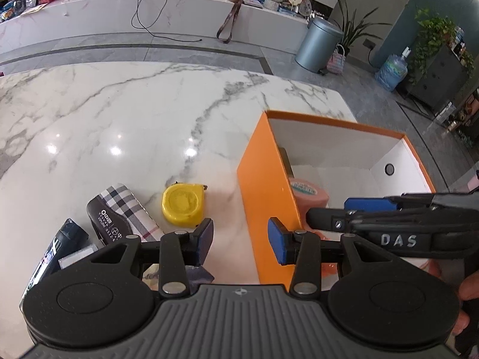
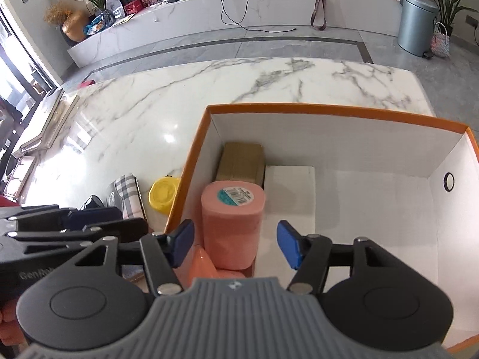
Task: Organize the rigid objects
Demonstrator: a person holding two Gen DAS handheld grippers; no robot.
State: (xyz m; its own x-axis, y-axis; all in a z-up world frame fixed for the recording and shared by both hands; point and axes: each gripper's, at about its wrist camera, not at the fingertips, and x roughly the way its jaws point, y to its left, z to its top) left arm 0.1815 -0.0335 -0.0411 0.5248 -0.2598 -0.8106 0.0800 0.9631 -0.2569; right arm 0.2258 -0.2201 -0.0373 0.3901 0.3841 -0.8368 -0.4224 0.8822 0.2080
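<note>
Jaws of the right gripper (image 2: 235,246) stand apart around a pink roll (image 2: 233,224) inside the orange box (image 2: 329,109); left gripper (image 1: 241,239) gapes empty near a yellow tape measure (image 1: 182,205).

My left gripper (image 1: 241,240) hangs open, nothing in it, between the yellow tape measure (image 1: 183,205) and orange box (image 1: 269,185).

The orange box (image 1: 269,179) wall hides most of the pink cylinder (image 1: 311,193) in the left view, and the plaid case's (image 1: 125,209) small print is unreadable.
</note>
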